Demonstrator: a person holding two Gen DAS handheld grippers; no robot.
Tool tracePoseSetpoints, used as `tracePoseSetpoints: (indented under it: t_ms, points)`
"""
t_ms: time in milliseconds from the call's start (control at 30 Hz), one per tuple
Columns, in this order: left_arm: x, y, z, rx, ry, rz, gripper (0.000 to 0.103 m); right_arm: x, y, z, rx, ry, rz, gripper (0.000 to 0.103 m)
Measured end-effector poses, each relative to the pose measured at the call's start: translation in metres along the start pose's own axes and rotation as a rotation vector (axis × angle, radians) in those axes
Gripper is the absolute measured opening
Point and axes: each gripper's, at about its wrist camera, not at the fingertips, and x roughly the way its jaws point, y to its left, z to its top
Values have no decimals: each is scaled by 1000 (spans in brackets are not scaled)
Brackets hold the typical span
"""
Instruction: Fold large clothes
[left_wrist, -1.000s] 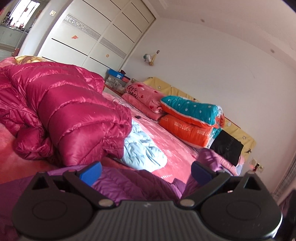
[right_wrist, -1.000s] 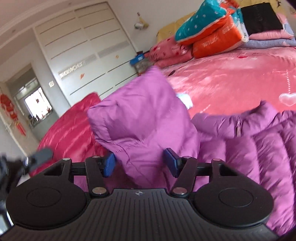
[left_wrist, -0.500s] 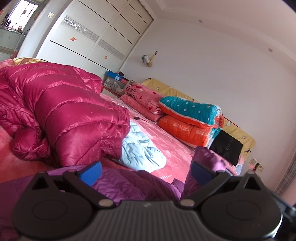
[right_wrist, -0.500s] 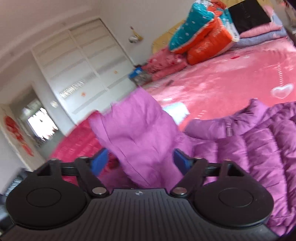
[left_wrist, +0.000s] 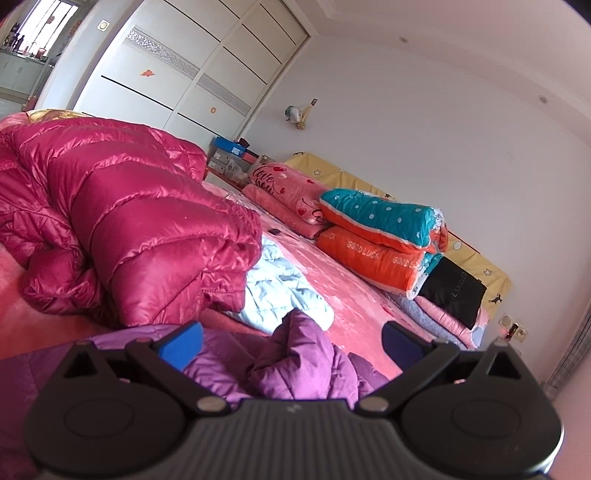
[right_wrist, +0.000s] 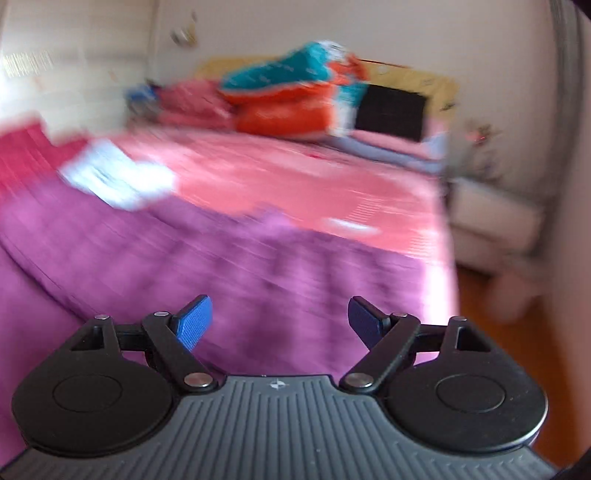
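Left wrist view first. The left gripper (left_wrist: 291, 341) sits low over the purple down jacket (left_wrist: 295, 365), and its jaws are spread wide with nothing clamped. A rumpled hump of the jacket pokes up in the gap between the blue pads (left_wrist: 181, 341), but neither pad is pressing on it as far as the picture shows. Taking that jacket as the landmark: just behind it lies a light blue garment (left_wrist: 280, 291), and behind and to the left of it a big shiny red down coat (left_wrist: 122, 221) is heaped in a loose pile, which doesn't look folded at all. Well beyond the jacket, up against the yellow headboard (left_wrist: 476, 258), there's a stack of folded quilts (left_wrist: 373, 236), teal on top of orange. Everything rests on the pink bedspread (left_wrist: 354, 291).

Right wrist view is badly motion-blurred, so details are rough. The right gripper (right_wrist: 280, 321) has its jaws about as wide as they go, empty, hanging over a broad flat stretch of the same purple jacket (right_wrist: 240, 266). The jacket fills the near part of the bed, with the pink bedspread (right_wrist: 295, 177) past it and the quilt stack (right_wrist: 288, 99) far behind. The floor shows off to the jacket's right.

Progress-wise, this looks like somewhere in the middle of the purple jacket: it lies mostly flat but the hump says it isn't tidy yet. Neither claw has hold of anything, so a fresh grab is probably needed. The red coat and the blue piece look like they're left to do.
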Motion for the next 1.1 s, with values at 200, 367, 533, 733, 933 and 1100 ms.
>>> tracePoseSetpoints:
  t_ms: [200, 367, 533, 733, 933, 1100]
  points:
    - [4, -10, -8, 48, 17, -11, 102, 4, -41, -33, -72, 101, -104, 102]
    - [7, -17, -16, 91, 30, -19, 102, 13, -39, -46, -106, 106, -93, 103]
    - [10, -23, -23, 127, 48, -30, 102, 24, -41, -44, -85, 39, -163, 103]
    - [13, -26, -25, 140, 59, -36, 102, 31, -49, -44, -48, 6, -185, 57]
    - [17, -30, -29, 151, 75, -47, 102, 30, -61, -54, -40, 36, -178, 50]
    - [17, -41, -35, 207, 73, -87, 102, 19, -61, -47, -23, 49, -177, 92]
